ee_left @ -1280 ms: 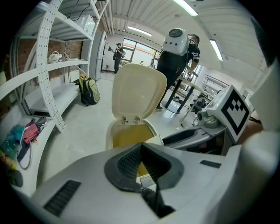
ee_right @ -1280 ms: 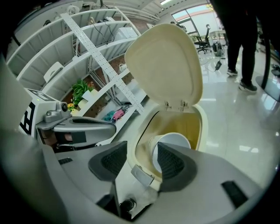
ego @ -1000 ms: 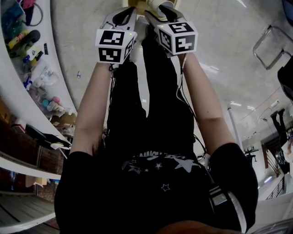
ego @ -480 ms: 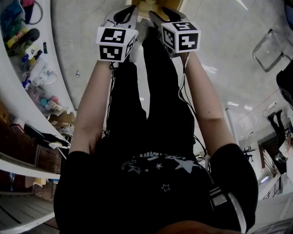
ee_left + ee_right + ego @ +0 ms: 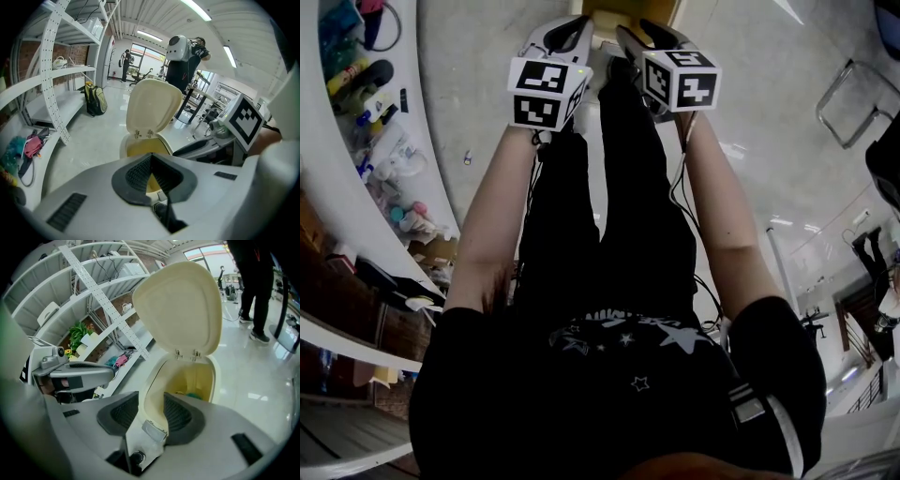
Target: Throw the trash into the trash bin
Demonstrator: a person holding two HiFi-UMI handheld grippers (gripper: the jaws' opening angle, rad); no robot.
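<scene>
A cream pedal bin (image 5: 187, 376) stands on the floor with its lid (image 5: 180, 308) up. Some yellow and teal rubbish (image 5: 190, 394) lies inside. In the head view only its yellow mouth (image 5: 628, 11) shows at the top edge, between the two grippers. My right gripper (image 5: 151, 411) hangs over the bin's front rim. Its jaws are wide apart and closing, with nothing between the pads. My left gripper (image 5: 151, 157) points at the same bin (image 5: 140, 147) from the other side, and its pad tips meet on nothing. The marker cubes (image 5: 546, 92) top both grippers.
Curved white shelves (image 5: 366, 141) with bottles and clutter run along the left. A metal chair frame (image 5: 853, 94) stands at the right. A backpack (image 5: 95, 99) leans by the racks. One person (image 5: 180, 61) stands beyond the bin. My own black-trousered legs (image 5: 609, 234) are under the grippers.
A white item seen at the right gripper's tip a second ago no longer shows. Both grippers sit slightly further right in the head view.
</scene>
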